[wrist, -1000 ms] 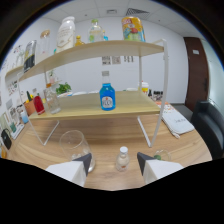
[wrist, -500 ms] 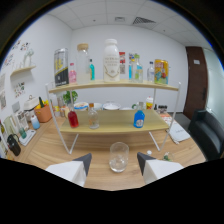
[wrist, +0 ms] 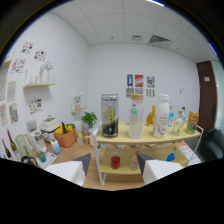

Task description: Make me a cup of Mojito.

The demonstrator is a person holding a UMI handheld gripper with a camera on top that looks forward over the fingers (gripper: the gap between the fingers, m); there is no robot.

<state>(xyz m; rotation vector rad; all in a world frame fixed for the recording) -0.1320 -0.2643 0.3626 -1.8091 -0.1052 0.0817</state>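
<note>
A tall black can [wrist: 109, 115] is standing upright on the top tier of a wooden shelf rack [wrist: 145, 139], beyond the gripper [wrist: 114, 169]. Clear and white bottles [wrist: 135, 116] are standing beside it, in a white-walled room. The fingers are sitting apart, holding nothing.

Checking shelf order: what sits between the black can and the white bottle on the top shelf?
A clear bottle stands between the black can and the white bottle, seen in the gripper view.
</note>
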